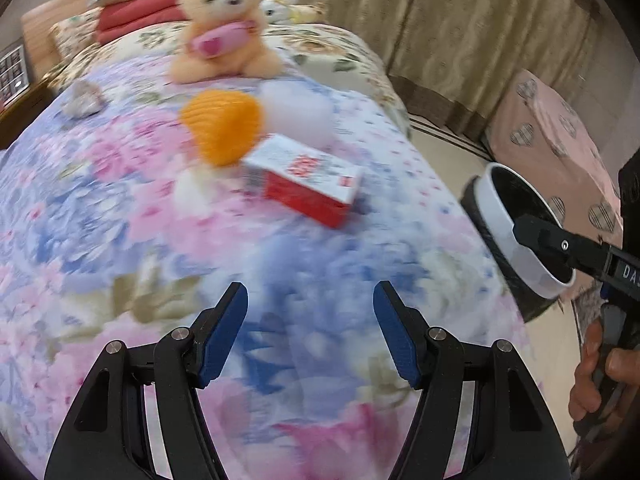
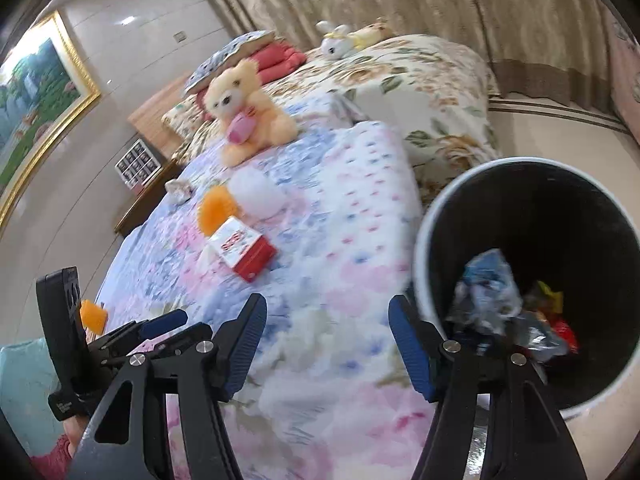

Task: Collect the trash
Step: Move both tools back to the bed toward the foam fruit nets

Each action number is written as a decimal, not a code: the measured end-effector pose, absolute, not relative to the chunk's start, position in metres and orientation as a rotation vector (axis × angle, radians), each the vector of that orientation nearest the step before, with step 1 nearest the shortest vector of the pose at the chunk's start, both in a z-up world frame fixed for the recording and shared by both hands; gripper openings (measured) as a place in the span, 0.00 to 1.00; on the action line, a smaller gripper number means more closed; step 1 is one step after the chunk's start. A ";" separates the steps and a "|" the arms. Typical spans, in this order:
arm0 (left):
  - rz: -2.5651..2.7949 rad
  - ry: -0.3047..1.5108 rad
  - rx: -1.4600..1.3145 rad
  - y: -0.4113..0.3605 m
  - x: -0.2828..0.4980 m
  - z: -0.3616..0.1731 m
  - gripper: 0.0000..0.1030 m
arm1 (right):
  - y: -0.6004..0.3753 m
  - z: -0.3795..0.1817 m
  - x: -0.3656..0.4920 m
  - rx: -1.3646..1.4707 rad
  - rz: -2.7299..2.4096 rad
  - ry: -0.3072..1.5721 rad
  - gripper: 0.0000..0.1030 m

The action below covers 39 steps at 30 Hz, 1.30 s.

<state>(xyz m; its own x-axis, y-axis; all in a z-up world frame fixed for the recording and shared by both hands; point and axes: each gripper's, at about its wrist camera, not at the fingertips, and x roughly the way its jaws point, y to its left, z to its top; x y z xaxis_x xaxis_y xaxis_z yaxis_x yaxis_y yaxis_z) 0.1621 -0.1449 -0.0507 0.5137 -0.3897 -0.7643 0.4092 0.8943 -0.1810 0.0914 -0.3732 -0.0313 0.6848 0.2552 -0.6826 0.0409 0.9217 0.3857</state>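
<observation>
A red and white carton (image 1: 306,178) lies on the floral bed cover (image 1: 120,208), beside an orange ribbed wrapper (image 1: 222,122) and a white foam piece (image 1: 298,114). A crumpled scrap (image 1: 82,100) lies far left. My left gripper (image 1: 310,334) is open and empty above the cover. My right gripper (image 2: 328,346) is open and empty beside the bin (image 2: 424,240), which holds crumpled wrappers (image 2: 488,292). The carton (image 2: 242,250), wrapper (image 2: 216,206) and foam piece (image 2: 258,194) also show in the right wrist view. The bin (image 1: 506,216) stands right of the bed.
A yellow teddy bear (image 1: 226,28) sits on the bed with folded red blankets (image 1: 132,18) and small plush toys (image 2: 348,38) behind. A pink covered seat (image 1: 556,132) stands by the curtain (image 1: 440,12). A wooden nightstand (image 2: 140,204) is left of the bed.
</observation>
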 end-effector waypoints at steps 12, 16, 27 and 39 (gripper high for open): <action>-0.380 0.925 -0.036 -0.093 0.181 -0.058 0.65 | -0.325 -0.045 0.136 0.324 0.209 0.850 0.63; -0.369 0.926 -0.042 -0.090 0.188 -0.057 0.65 | -0.323 -0.046 0.154 0.330 0.211 0.853 0.63; -0.366 0.911 -0.036 -0.096 0.257 -0.051 0.65 | -0.324 -0.045 0.218 0.380 0.230 0.853 0.63; -0.446 0.913 -0.058 -0.121 0.315 -0.063 0.47 | -0.305 -0.068 0.301 0.339 0.292 0.920 0.50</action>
<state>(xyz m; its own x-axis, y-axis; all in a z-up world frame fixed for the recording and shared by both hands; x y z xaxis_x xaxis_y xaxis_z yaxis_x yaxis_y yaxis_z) 0.3148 -0.1214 -0.0631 0.5268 -0.3973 -0.7514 0.3484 0.9073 -0.2354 0.3005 -0.3046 -0.0685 0.5733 0.3867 -0.7223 -0.1008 0.9082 0.4062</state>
